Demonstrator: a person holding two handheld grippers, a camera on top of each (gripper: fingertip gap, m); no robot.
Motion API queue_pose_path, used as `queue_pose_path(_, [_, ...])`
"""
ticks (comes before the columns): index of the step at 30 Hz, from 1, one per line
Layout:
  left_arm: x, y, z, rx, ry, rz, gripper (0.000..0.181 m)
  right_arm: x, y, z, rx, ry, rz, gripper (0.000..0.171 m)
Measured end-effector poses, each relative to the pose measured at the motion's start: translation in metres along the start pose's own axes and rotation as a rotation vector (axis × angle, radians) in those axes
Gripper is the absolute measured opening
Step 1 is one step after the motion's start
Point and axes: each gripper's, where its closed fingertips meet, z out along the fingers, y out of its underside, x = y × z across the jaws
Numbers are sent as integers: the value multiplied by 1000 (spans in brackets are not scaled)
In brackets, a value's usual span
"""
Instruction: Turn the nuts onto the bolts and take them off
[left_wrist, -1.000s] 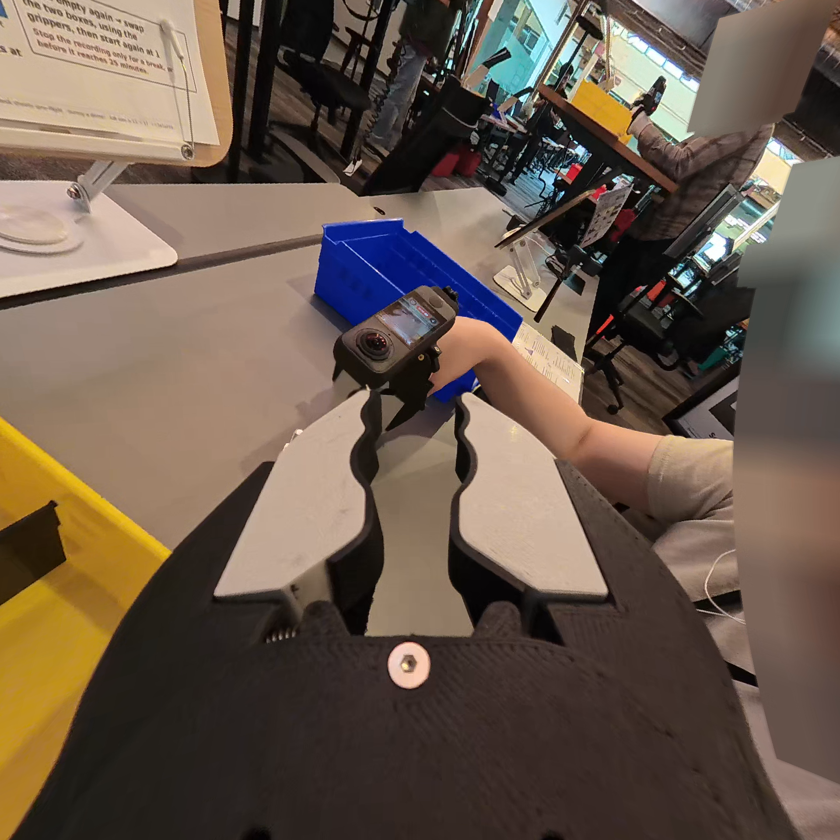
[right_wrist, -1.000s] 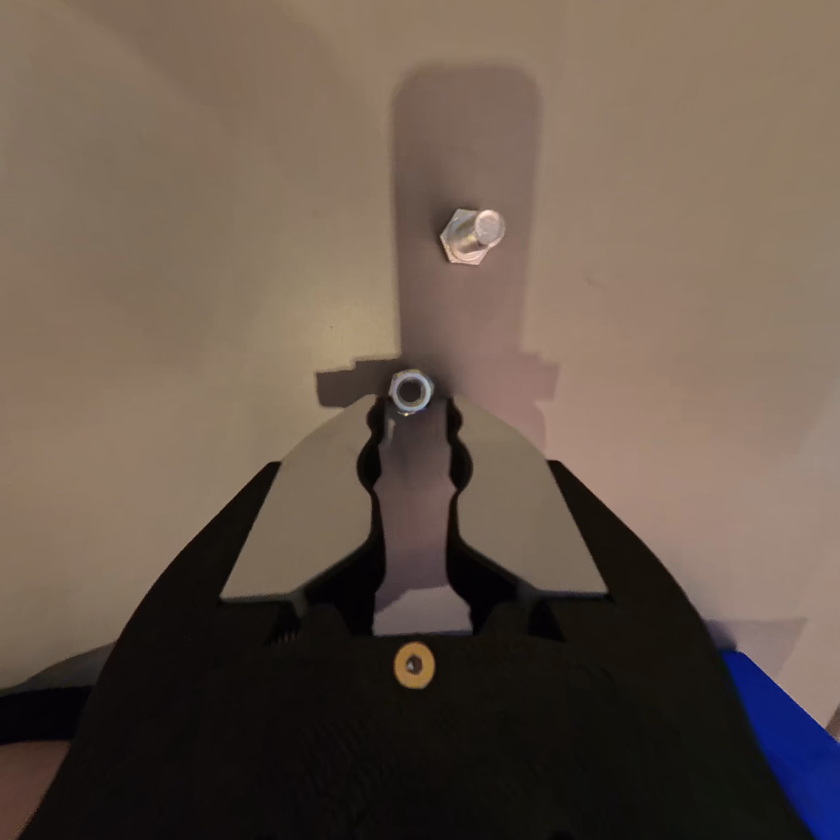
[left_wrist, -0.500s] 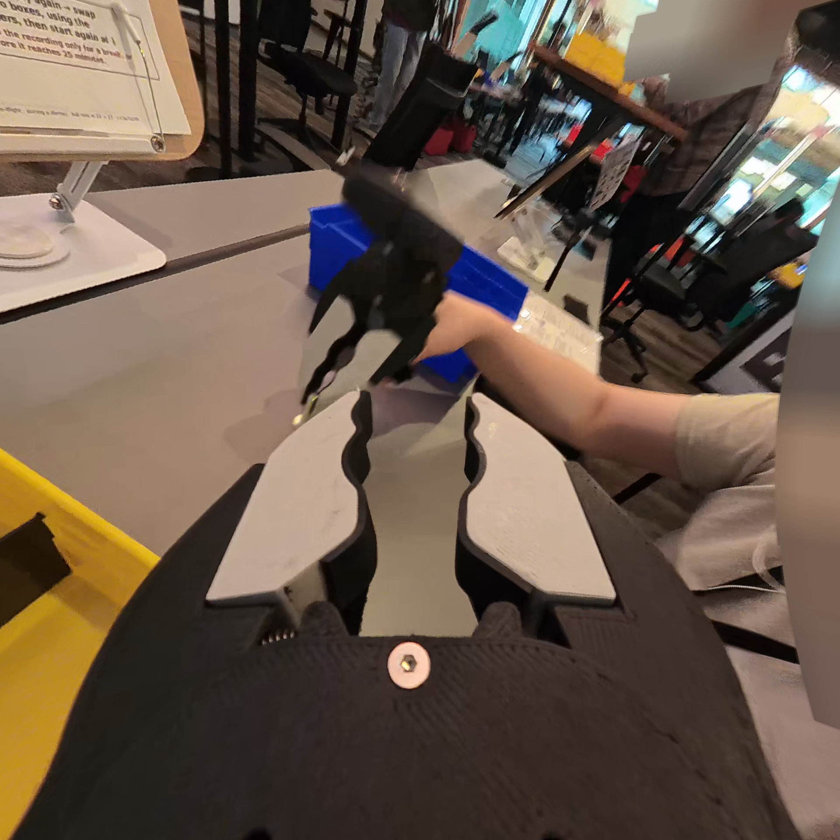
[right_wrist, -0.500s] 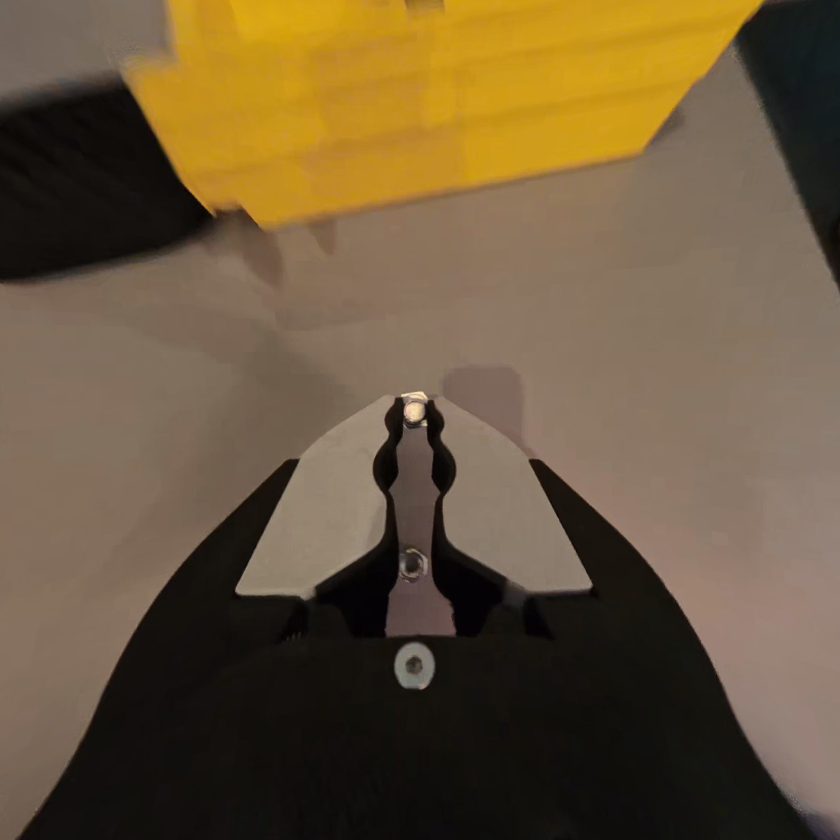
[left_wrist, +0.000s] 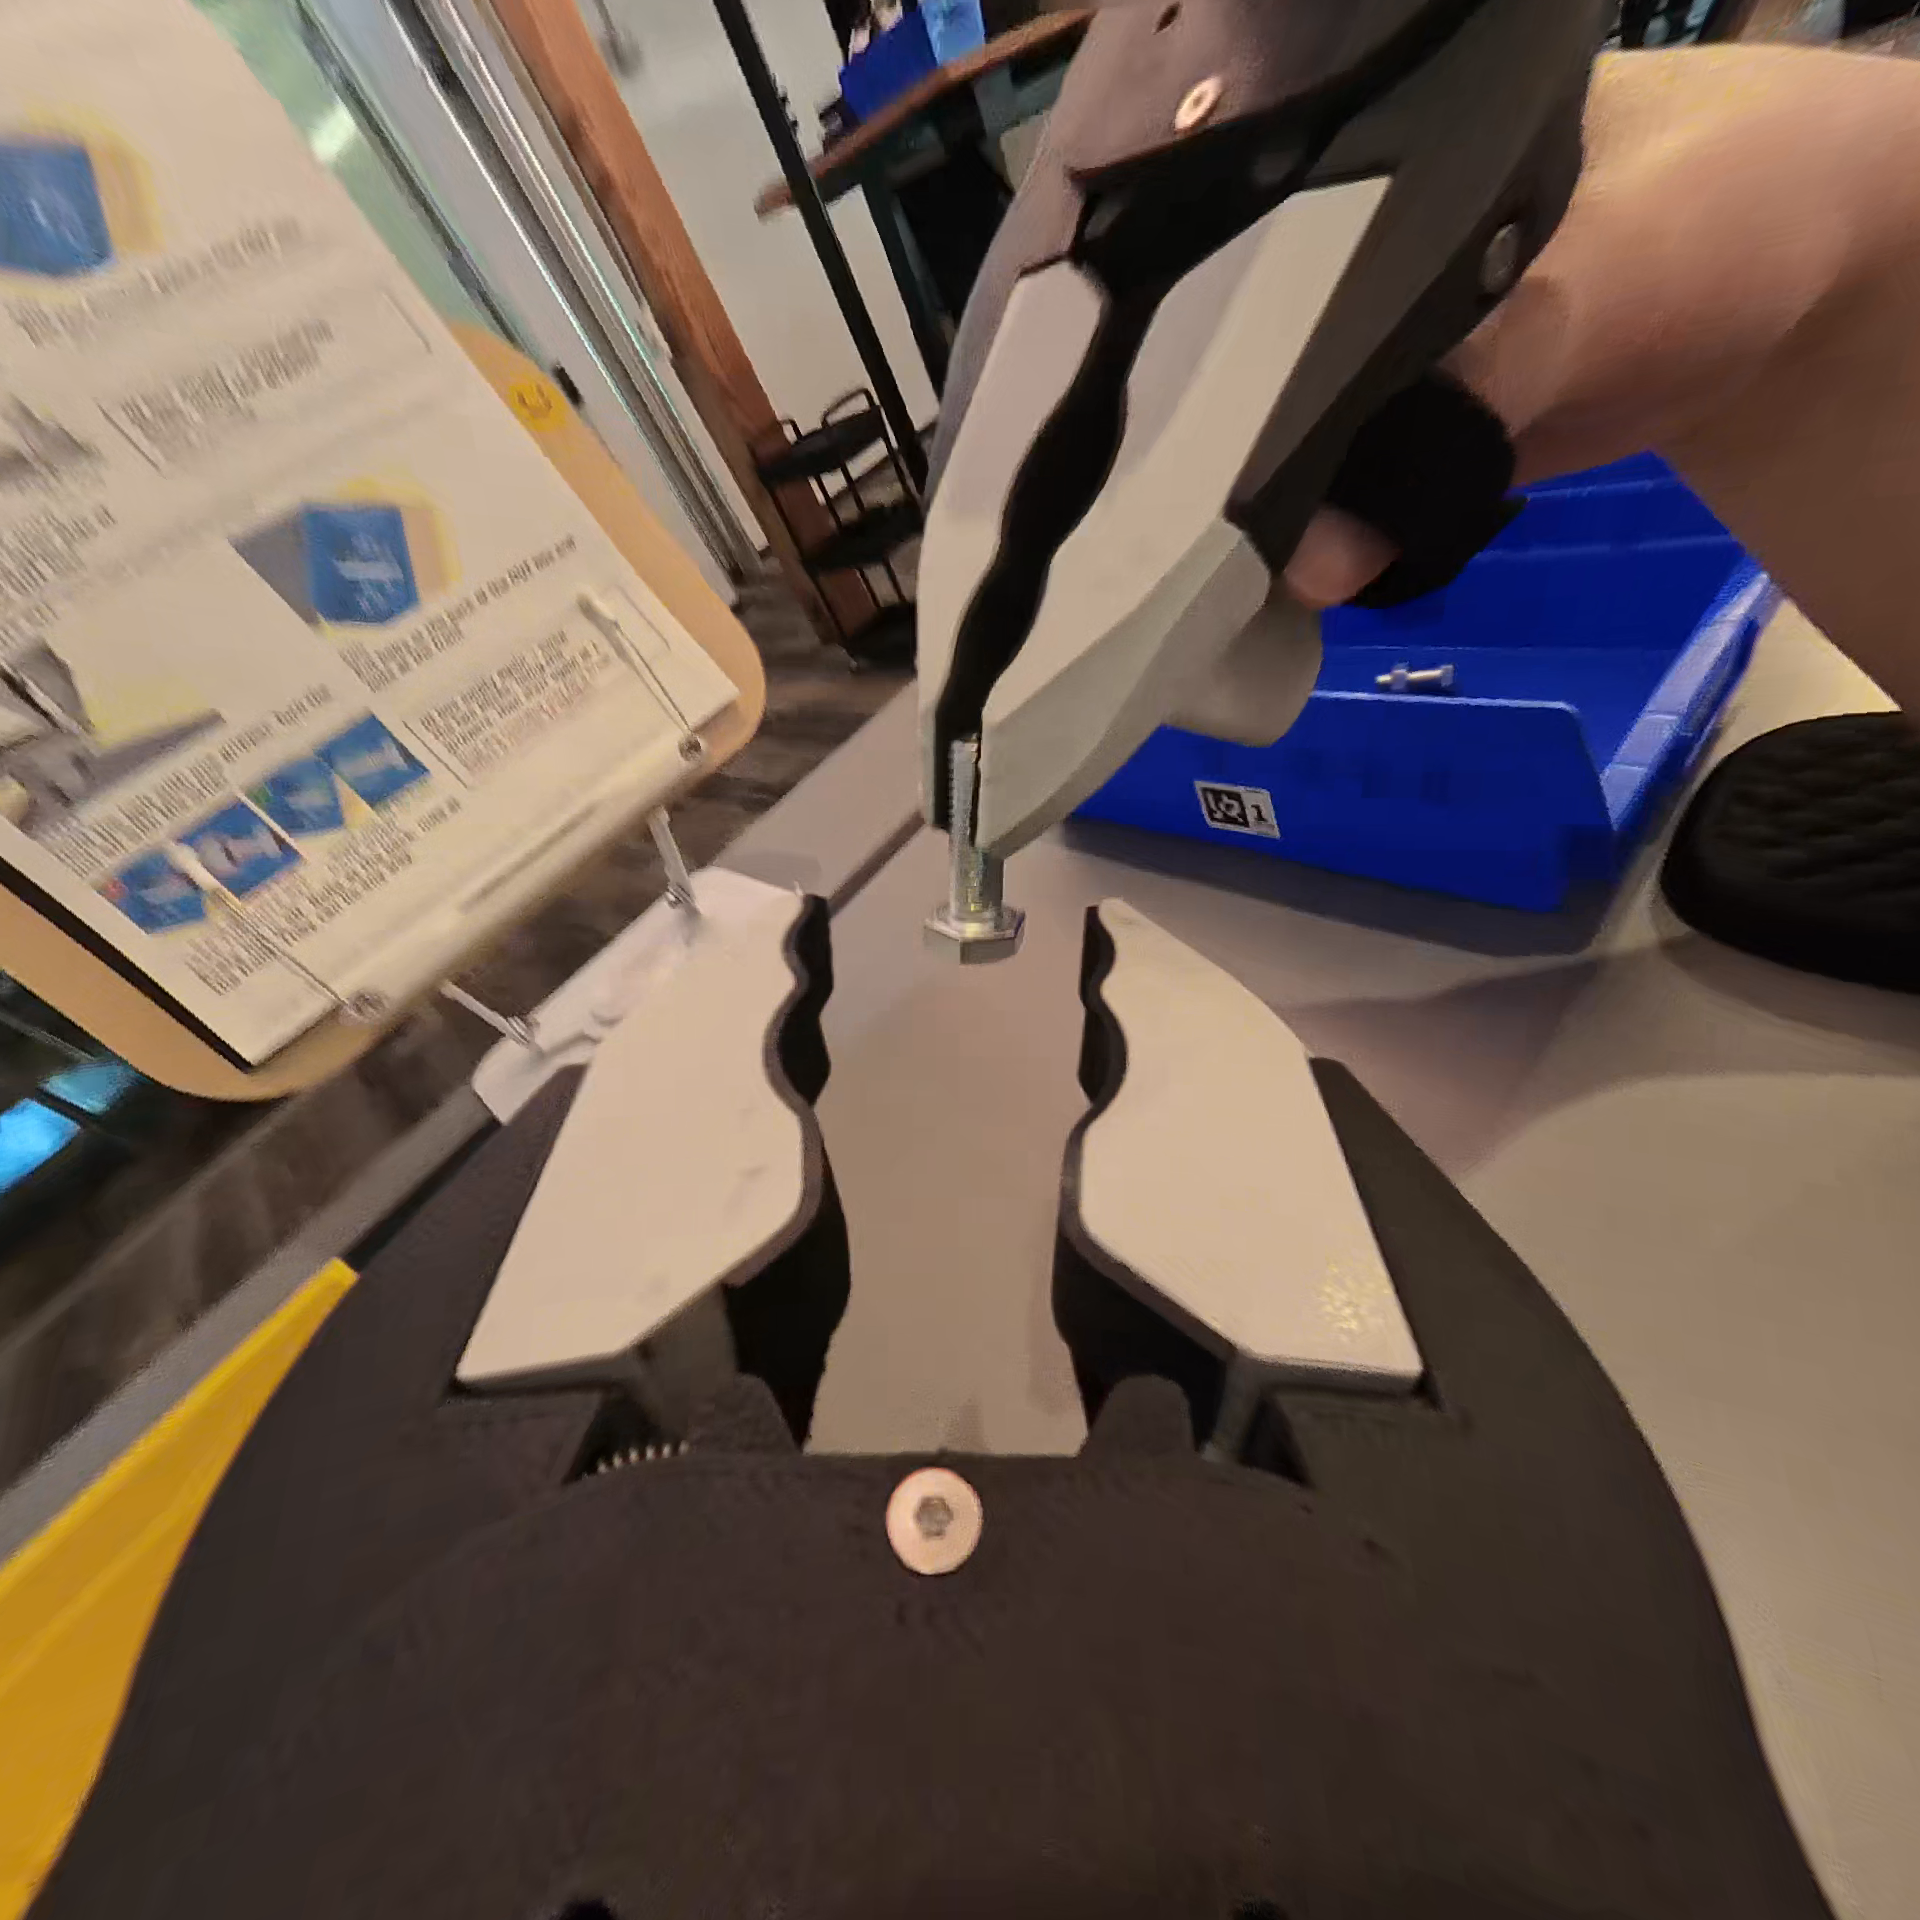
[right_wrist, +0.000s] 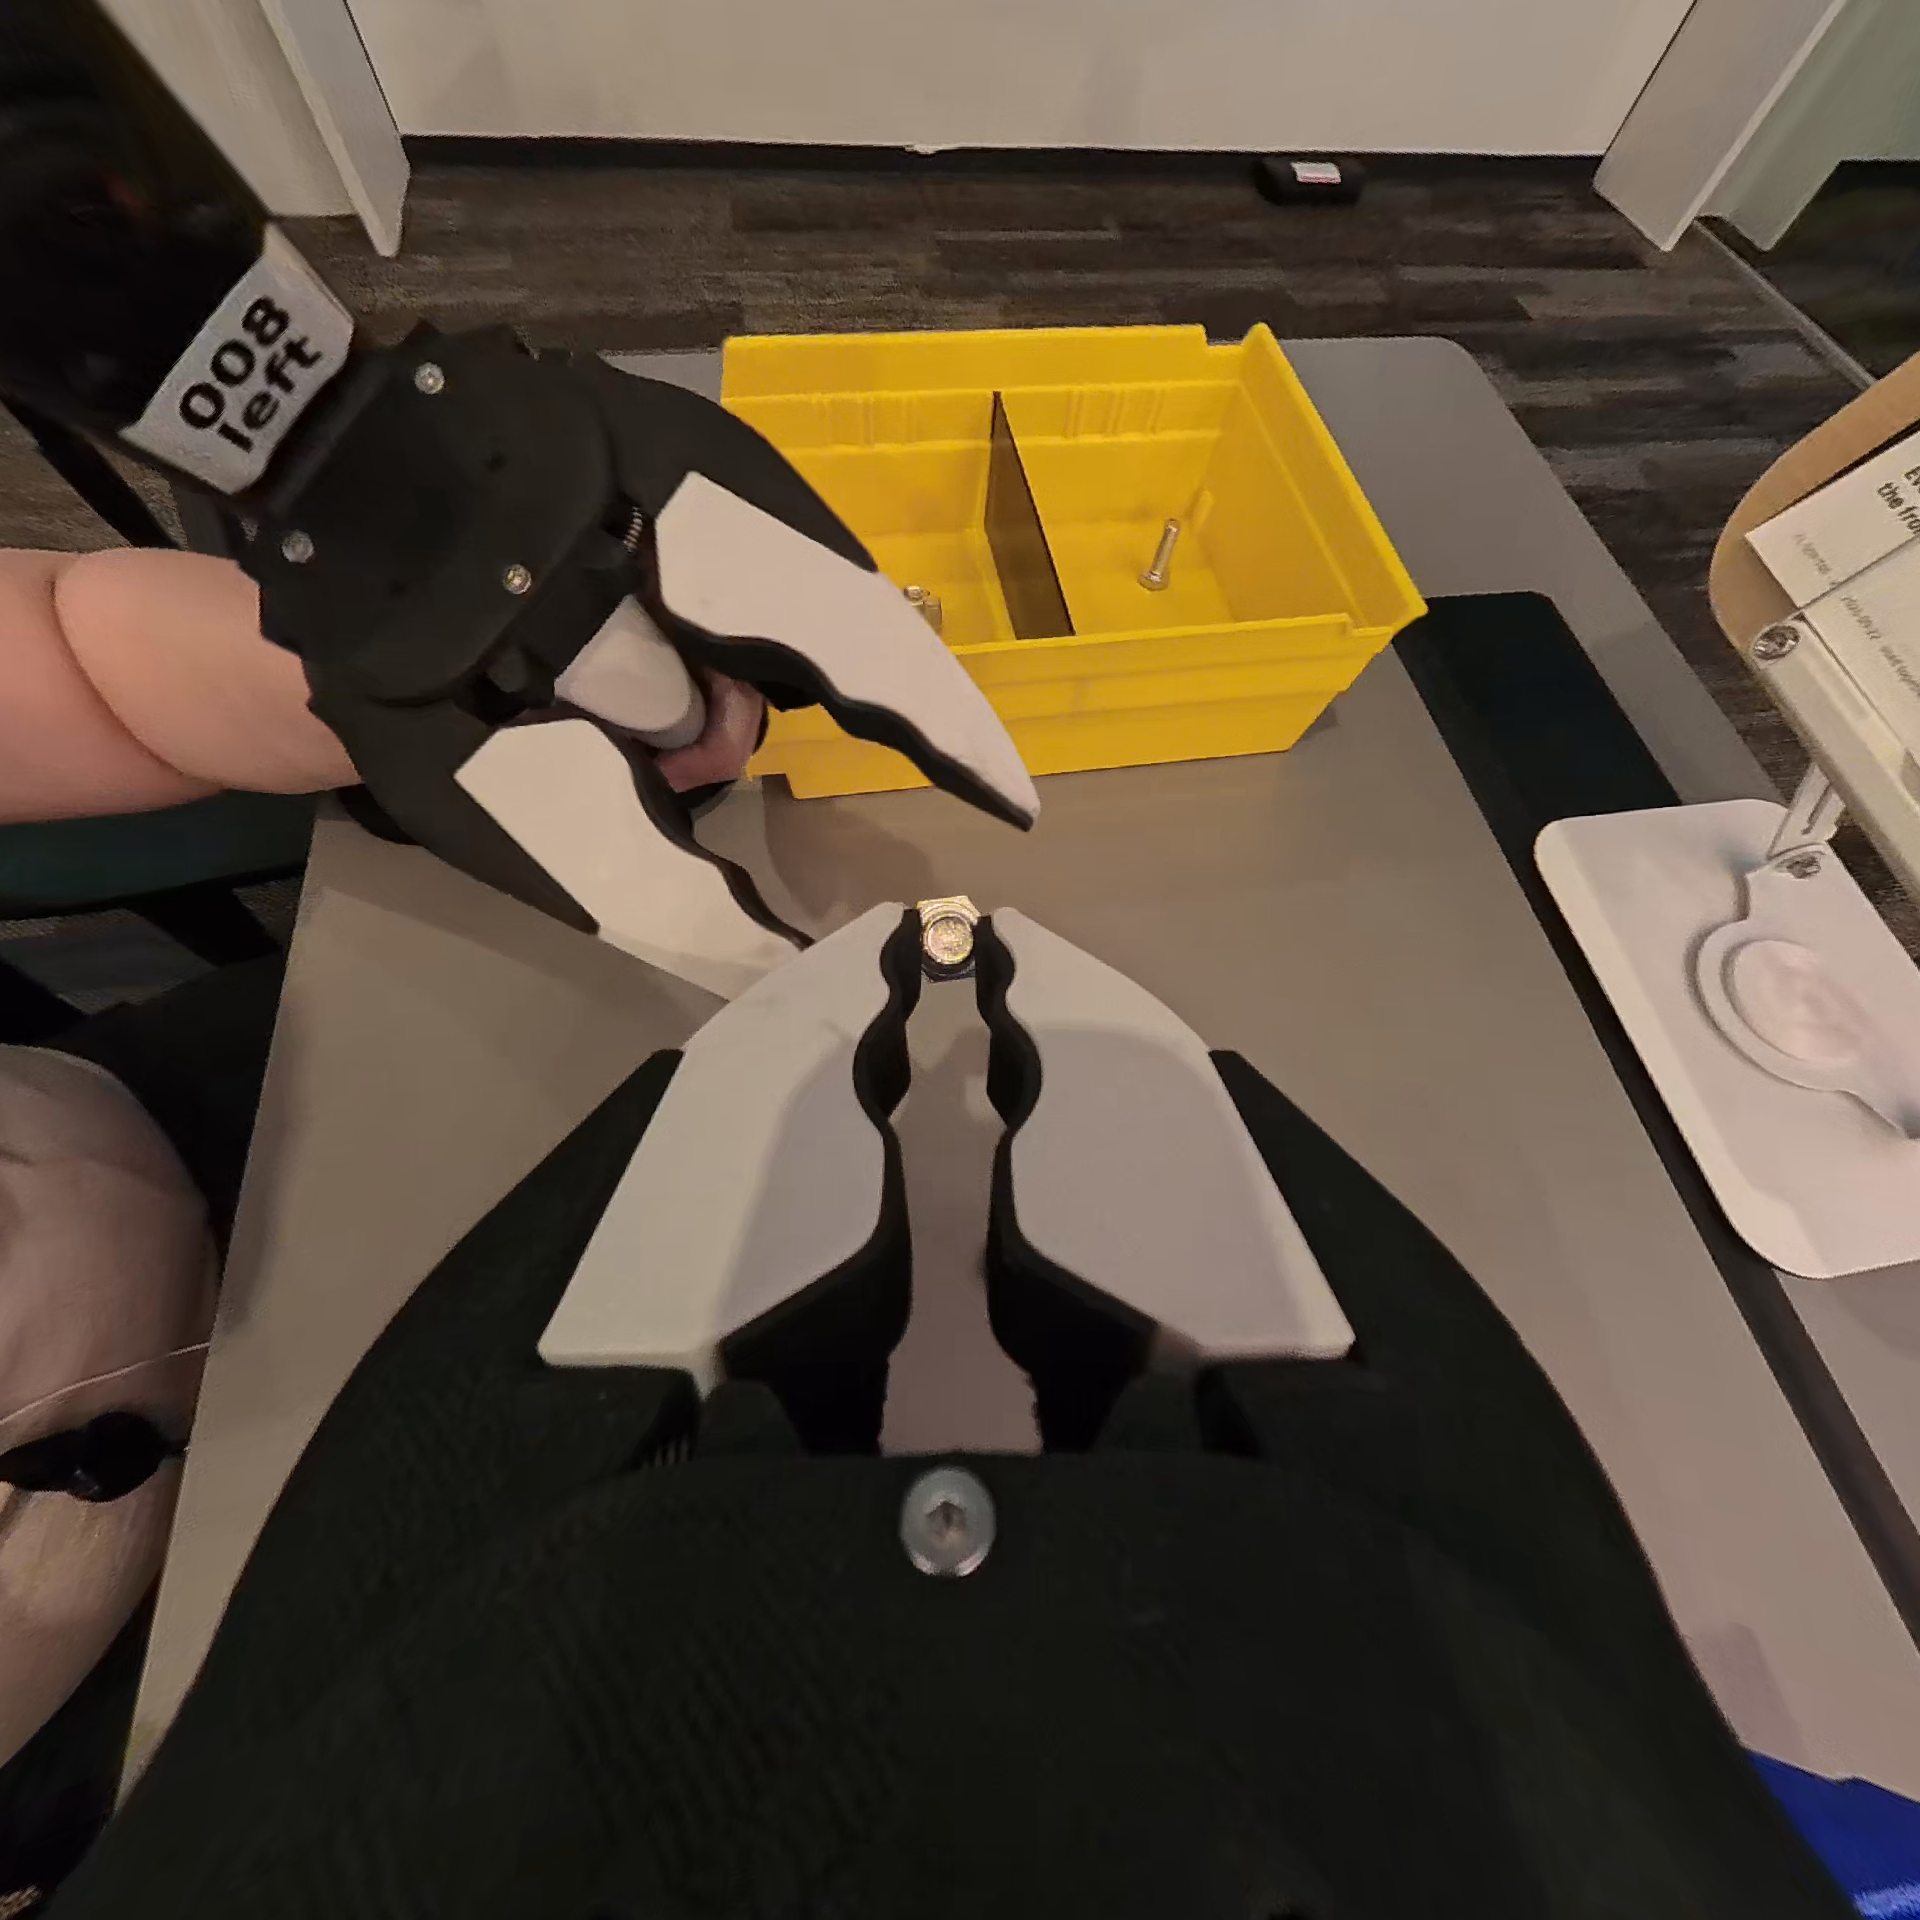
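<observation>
- Right gripper (right_wrist: 948, 914): fingers clamped on the threaded shank of a bolt (left_wrist: 971, 894), which hangs head down. In the left wrist view the hex head sits at or just above the table (left_wrist: 1558, 1195); contact cannot be confirmed.
- Judgement: gripping the shank high leaves the head and lower thread exposed, so the other gripper can take hold there.
- Left gripper (left_wrist: 945, 935): fingers apart, empty, one on each side of the bolt head without touching it. In the right wrist view it comes in from 10 o'clock of the bolt.
- Yellow bin (right_wrist: 1049, 686), at 12 o'clock in the right wrist view: a divider splits it; a second bolt (right_wrist: 1156, 556) lies in its right compartment. A small metal piece in the left one is half hidden by the left gripper; kind unclear.
- Blue bin (left_wrist: 1507, 790), at 2 o'clock in the left wrist view: a small bolt-like part lies inside; whether a nut is on it cannot be told.
- No nut shows on the held bolt; the clamped upper thread is covered.
- Instruction board (left_wrist: 312, 582) at 10 o'clock is motion-blurred.
</observation>
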Motion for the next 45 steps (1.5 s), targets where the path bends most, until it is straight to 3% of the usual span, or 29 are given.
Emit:
queue_pose_path(3, [6,-4,7,-16,10,46,43,-3,-2,-3,5,-9,-4,11])
queue_pose_path(9, [17,-12,15,3,125,-42,30,-5,-5,-15,11,8,-55,11])
queue_pose_path(23, [23,-2,32,-20,192,-147,18,2,4,-19,-33,49,-101,12])
queue_pose_path(26, [13,-3,31,-14,171,-181,18,7,-6,-29,32,84,-112,29])
queue_pose_path(29, [-9,-13,24,-1,139,-205,18,10,-8,-48,78,115,-211,32])
queue_pose_path(32, [-39,-45,10,51,124,-223,18,13,28,-43,-76,119,-349,33])
queue_pose_path(37, [-82,-94,-18,106,103,-250,18,5,117,16,-499,-85,-352,34])
queue_pose_path(45, [-99,-78,-65,66,183,-286,18,22,192,57,-837,-117,-471,34])
